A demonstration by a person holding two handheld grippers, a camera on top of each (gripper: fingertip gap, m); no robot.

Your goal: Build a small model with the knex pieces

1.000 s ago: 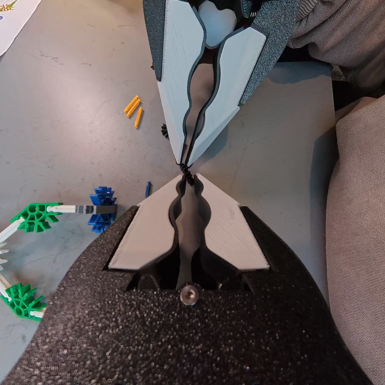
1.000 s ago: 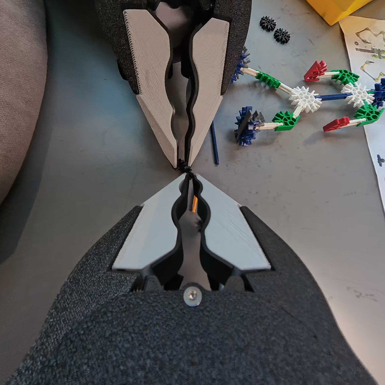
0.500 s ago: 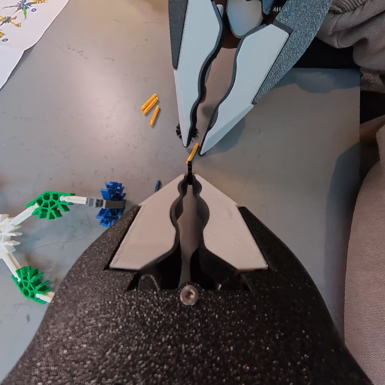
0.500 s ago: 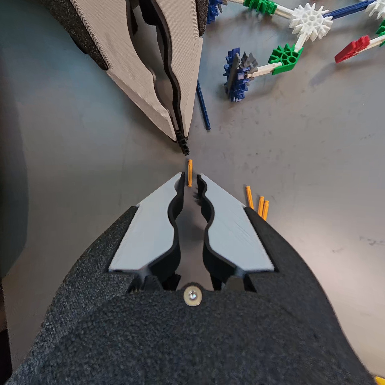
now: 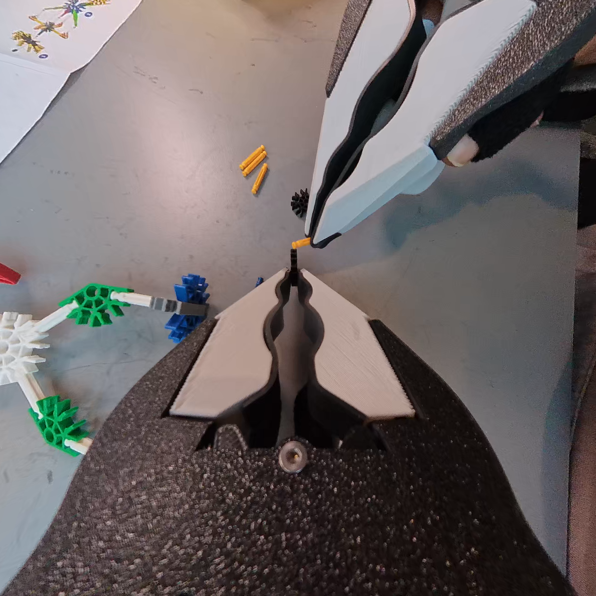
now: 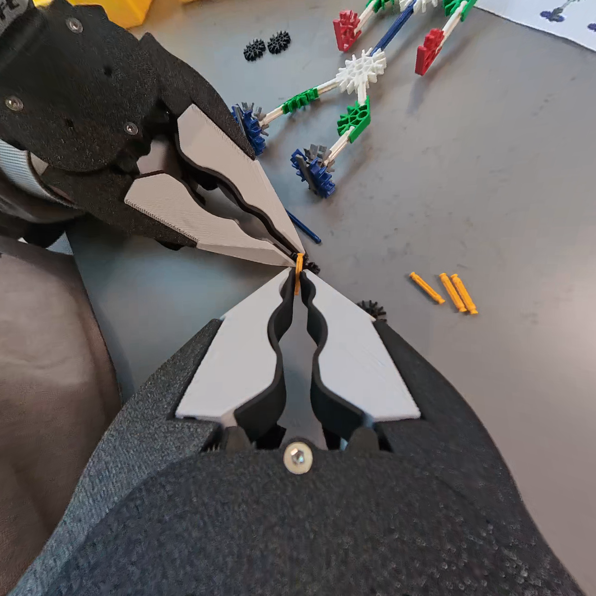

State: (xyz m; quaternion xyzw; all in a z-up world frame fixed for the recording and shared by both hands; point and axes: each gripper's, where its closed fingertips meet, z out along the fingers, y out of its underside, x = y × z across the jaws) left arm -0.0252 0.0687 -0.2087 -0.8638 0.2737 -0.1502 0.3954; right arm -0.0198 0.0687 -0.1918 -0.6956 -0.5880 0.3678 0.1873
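Note:
My left gripper (image 5: pixel 293 274) is shut on a small black toothed connector (image 5: pixel 293 260) that sticks out past its tips. My right gripper (image 6: pixel 296 274) is shut on a short yellow rod (image 6: pixel 298 274). The rod's free end touches the black connector (image 6: pixel 310 263) at the left gripper's tips (image 6: pixel 298 258). In the left wrist view the right gripper (image 5: pixel 311 241) comes in from the upper right. Its yellow rod (image 5: pixel 300 242) lies crosswise on top of the connector. Both grippers meet tip to tip just above the grey table (image 5: pixel 161 129).
Three loose yellow rods (image 6: pixel 451 292) and a black connector (image 6: pixel 372 309) lie by the right gripper. A green, white, blue and red rod assembly (image 6: pixel 361 69) and a thin blue rod (image 6: pixel 303 227) lie behind. Printed sheets (image 5: pixel 32 48), a yellow box (image 6: pixel 125 13), a gloved hand (image 5: pixel 483 142). Both grippers' tips are close together, under 4 cm apart.
The right gripper let go at the joined tips, opened, swung round to the side and shut again on the yellow rod. The left gripper kept hold of the black connector.

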